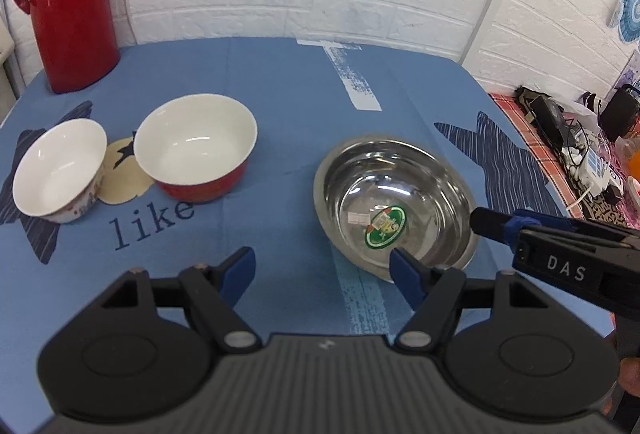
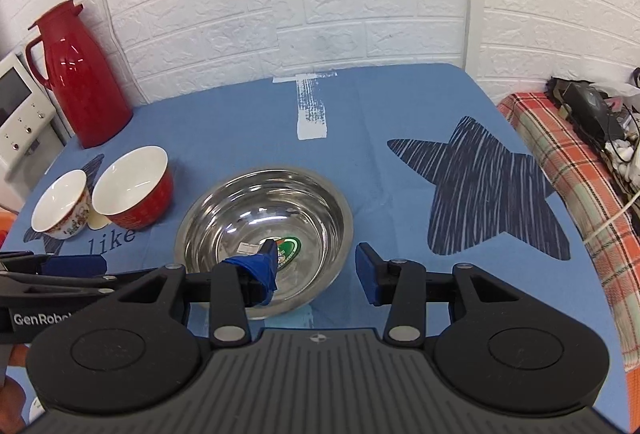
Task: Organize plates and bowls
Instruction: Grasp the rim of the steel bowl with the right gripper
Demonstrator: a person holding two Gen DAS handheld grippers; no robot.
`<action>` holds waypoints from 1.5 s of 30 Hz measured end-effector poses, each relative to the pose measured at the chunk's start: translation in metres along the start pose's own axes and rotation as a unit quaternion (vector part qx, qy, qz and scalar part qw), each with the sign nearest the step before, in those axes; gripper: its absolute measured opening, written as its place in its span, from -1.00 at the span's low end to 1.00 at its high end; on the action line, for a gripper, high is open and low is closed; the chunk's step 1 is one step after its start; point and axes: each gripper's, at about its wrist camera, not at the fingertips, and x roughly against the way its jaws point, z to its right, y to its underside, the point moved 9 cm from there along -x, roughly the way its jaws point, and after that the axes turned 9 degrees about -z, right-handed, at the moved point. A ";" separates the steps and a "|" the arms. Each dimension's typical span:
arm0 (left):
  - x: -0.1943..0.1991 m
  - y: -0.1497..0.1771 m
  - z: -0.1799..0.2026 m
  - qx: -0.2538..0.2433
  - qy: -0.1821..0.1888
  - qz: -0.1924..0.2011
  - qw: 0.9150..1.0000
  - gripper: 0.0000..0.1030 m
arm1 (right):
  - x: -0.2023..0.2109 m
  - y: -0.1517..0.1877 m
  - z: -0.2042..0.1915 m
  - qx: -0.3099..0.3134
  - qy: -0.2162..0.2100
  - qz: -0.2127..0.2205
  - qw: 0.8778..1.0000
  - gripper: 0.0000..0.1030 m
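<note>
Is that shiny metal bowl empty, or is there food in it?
Empty: the round stainless-steel bowl holds only a green sticker on its bare, reflective bottom.

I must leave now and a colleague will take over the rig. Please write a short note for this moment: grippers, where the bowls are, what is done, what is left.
Left gripper: jaws open, empty, near the steel bowl's near rim.
Right gripper: jaws open, empty, straddling the steel bowl's near right rim, not closed.
Red bowl and small flowered bowl stand side by side on the left of the blue tablecloth.
Done: nothing stacked yet.
Left: gather all three bowls.
</note>
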 end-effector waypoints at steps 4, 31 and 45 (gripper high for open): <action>-0.023 -0.013 0.006 0.007 -0.010 -0.007 1.000 0.41 | -0.022 -0.008 0.004 -0.003 0.015 -0.017 1.000 -0.47; -0.030 0.030 0.018 -0.033 0.013 -0.032 0.999 -0.83 | -0.027 0.044 -0.009 -0.003 -0.049 -0.033 0.998 -0.73; 0.059 0.218 0.041 -0.103 0.056 -0.074 0.990 -0.79 | 0.106 0.208 -0.031 0.011 -0.041 -0.011 0.999 -0.62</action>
